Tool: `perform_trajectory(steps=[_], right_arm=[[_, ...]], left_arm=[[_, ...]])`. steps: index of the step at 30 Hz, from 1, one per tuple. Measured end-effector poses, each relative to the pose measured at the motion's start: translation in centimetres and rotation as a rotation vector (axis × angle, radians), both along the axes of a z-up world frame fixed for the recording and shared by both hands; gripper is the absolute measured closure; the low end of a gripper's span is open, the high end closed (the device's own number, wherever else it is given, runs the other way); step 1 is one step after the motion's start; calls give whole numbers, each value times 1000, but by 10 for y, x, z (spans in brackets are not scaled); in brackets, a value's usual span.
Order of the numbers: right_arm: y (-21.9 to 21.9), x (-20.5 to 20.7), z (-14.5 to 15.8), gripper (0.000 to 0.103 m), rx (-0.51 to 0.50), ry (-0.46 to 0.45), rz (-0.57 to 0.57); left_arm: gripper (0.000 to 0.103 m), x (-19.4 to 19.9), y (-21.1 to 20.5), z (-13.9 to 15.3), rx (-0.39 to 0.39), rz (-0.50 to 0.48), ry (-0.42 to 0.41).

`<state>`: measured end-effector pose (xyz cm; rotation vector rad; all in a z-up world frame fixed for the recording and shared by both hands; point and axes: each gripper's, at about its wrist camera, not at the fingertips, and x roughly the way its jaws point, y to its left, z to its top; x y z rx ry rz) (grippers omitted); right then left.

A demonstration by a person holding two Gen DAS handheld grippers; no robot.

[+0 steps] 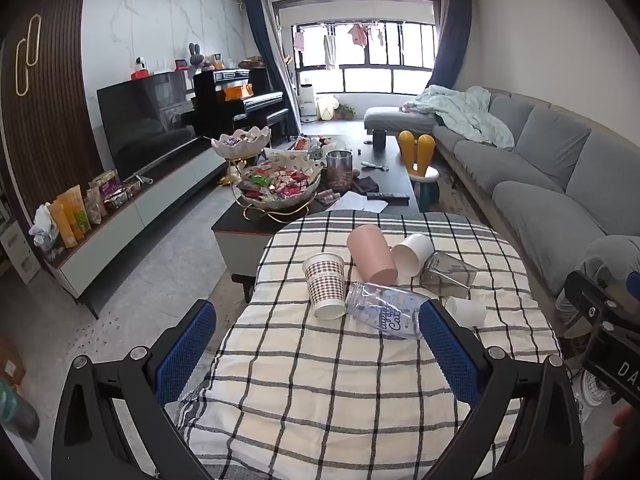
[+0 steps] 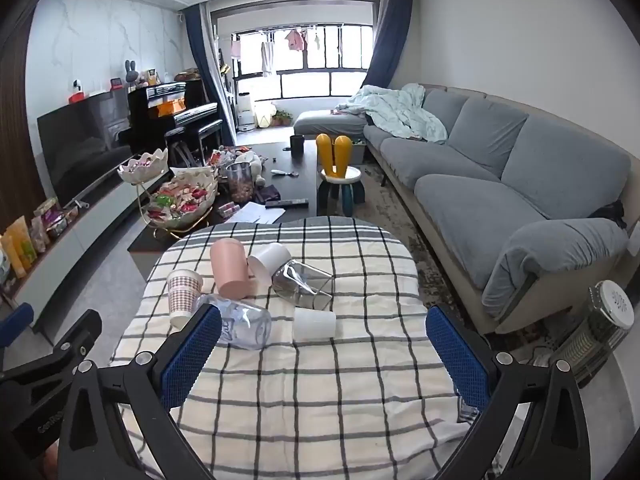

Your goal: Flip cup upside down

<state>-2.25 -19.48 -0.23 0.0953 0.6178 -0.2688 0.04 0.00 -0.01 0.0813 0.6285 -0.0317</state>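
Setting: a living room, with a small table covered by a checked cloth (image 1: 360,392) in the foreground.
Left gripper (image 1: 316,346): jaws spread wide, holding nothing, hovering over the near part of the cloth; its blue fingers (image 1: 186,344) frame the cups from the near side.
Right gripper (image 2: 324,350): also wide open and empty, above the near edge of the cloth, to the right of the left gripper.
Cups: six lie in a loose cluster on the far half of the cloth, all tipped on their sides.
Patterned paper cup (image 1: 325,285): far left of the cluster, its mouth pointing away.
Pink cup (image 1: 371,254): just right of it, leaning against a white cup (image 1: 412,254).
Clear printed cup (image 1: 386,314): nearest the left gripper, touching the patterned cup.
Smoky glass cup (image 1: 450,274): right of the white cup.
Small white cup (image 2: 314,323): near right of the cluster, a little apart from the rest.
Background: a coffee table (image 2: 298,178) with a snack bowl (image 2: 182,202) beyond the cloth, a grey sofa (image 2: 500,184) along the right wall, a television (image 1: 148,120) on the left.
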Motion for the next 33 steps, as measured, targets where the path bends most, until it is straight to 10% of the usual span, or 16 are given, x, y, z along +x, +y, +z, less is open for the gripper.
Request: perform_trajectory(steps=[33], right_arm=[[2, 0, 5, 0, 2, -9, 10]], left_arm=[[0, -1, 3, 2, -11, -14, -14]])
